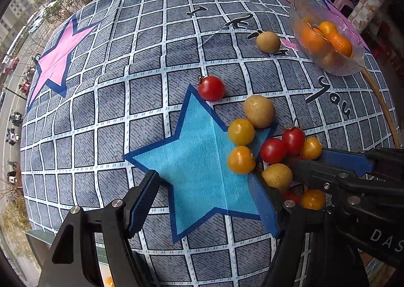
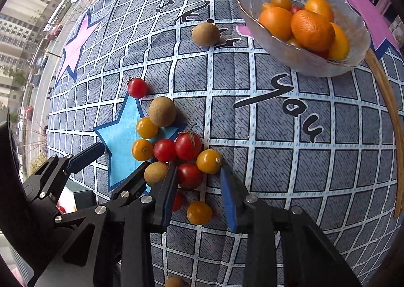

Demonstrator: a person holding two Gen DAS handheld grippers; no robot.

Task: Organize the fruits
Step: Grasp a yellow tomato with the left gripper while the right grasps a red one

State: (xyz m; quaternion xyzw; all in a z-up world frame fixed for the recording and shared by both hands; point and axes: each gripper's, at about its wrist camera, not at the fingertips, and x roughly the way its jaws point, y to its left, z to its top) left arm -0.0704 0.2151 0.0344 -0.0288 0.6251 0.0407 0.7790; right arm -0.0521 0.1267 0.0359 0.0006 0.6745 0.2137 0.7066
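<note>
The right gripper (image 2: pixel 198 181) stands over the fruit heap beside the blue star (image 2: pixel 118 140), fingers partly closed around a red tomato (image 2: pixel 190 175) and a yellow one (image 2: pixel 209 161), pads seemingly not yet pressing. The left gripper (image 1: pixel 209 201) hangs over the star, fingers wide apart and empty. The bowl (image 2: pixel 300 59) of oranges sits well beyond the star on the bench (image 2: pixel 277 173). Best to centre on one tomato, squeeze gently, and avoid nudging the neighbours.
</note>
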